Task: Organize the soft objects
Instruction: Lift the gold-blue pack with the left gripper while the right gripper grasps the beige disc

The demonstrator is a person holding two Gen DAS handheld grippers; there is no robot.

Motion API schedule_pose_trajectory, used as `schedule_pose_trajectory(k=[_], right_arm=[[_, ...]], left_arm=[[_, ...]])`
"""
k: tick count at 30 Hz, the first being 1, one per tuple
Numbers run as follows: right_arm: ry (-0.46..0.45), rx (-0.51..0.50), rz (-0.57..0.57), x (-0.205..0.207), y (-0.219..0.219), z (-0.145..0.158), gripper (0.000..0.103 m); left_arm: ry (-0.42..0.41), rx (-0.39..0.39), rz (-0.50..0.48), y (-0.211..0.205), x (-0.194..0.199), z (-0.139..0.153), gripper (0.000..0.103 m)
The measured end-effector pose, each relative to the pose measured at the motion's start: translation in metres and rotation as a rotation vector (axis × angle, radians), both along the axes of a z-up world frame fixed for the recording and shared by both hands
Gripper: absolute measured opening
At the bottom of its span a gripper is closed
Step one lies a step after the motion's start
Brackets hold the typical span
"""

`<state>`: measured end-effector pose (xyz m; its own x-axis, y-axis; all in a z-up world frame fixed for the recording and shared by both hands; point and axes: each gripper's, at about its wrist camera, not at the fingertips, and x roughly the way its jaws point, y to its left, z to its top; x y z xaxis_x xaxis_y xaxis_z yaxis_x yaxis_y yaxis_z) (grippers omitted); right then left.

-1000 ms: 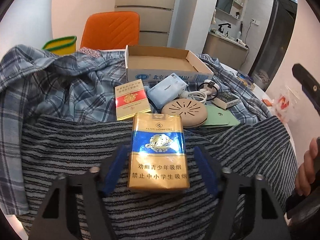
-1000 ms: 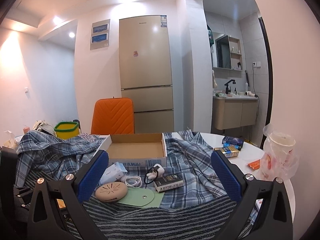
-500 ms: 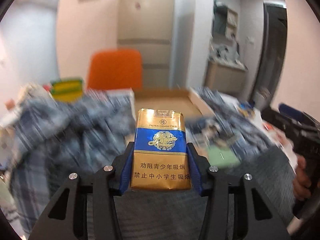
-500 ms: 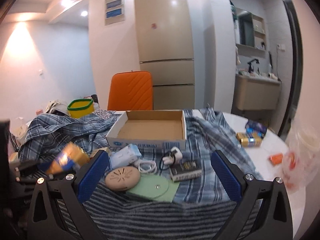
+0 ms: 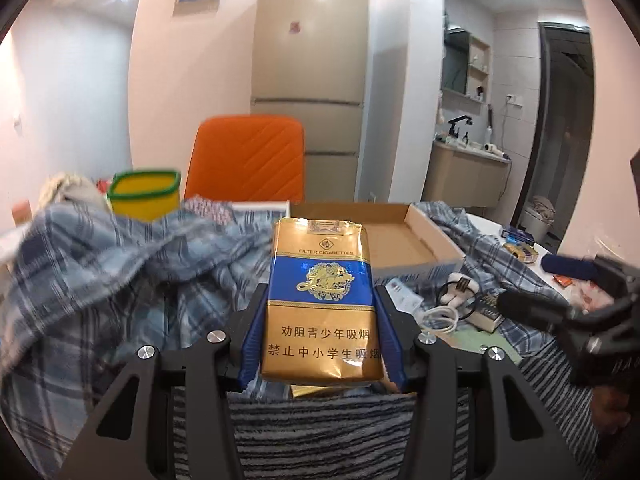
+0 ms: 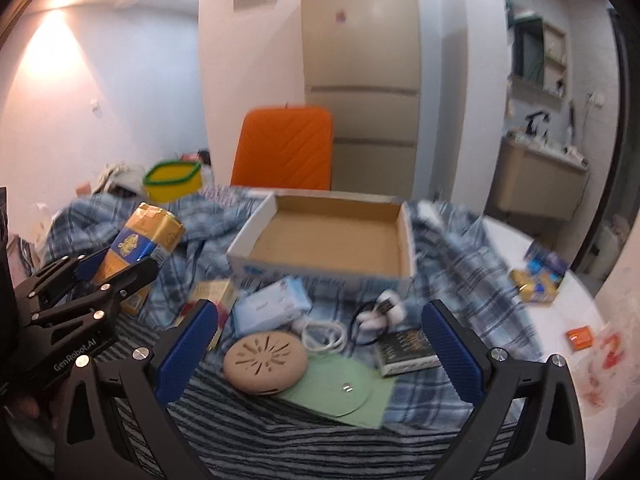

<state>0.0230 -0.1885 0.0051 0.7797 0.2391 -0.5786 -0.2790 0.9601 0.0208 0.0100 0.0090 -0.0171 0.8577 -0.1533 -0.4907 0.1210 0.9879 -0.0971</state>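
My left gripper [image 5: 320, 340] is shut on a gold and blue soft cigarette pack [image 5: 322, 300] and holds it in the air above the cloths; it also shows at the left of the right wrist view [image 6: 136, 248]. My right gripper [image 6: 320, 344] is open and empty, above a round tan disc [image 6: 266, 364] and a green card [image 6: 344, 392]. An open cardboard box [image 6: 332, 240] stands empty behind them. A blue plaid shirt [image 5: 120, 272] and a striped cloth [image 6: 260, 440] cover the table.
A pale blue tissue pack [image 6: 272, 306], a red and gold pack [image 6: 212, 296], a white cable and charger [image 6: 380, 308] and a dark small box [image 6: 408, 350] lie before the cardboard box. A yellow tub [image 6: 172, 178] and an orange chair [image 6: 284, 148] stand behind. Small packs [image 6: 540, 276] lie right.
My left gripper closed on the gold and blue pack and lifted it off the striped cloth. My right gripper tilted down and moved closer over the items.
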Motion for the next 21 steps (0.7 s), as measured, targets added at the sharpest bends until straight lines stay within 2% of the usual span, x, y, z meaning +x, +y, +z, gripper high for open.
schedule_pose_trajectory(k=[3,11,17,21], right_arm=[[0.056,-0.029,0.041,0.011,0.014,-0.016,0.103],[0.237,-0.146,0.119,0.04,0.05,-0.062,0.103],[0.34,-0.199,0.122,0.056,0.064,-0.08,0.103],[0.365,-0.218,0.126,0.06,0.066,-0.083,0.103]], left_arm=[[0.035,-0.035,0.011,0.007,0.004,-0.007,0.048],[0.106,-0.066,0.017,0.011,0.011,-0.018,0.049],[0.137,-0.091,0.017,0.016,0.016,-0.023,0.049],[0.15,-0.091,0.026,0.017,0.017,-0.026,0.049]])
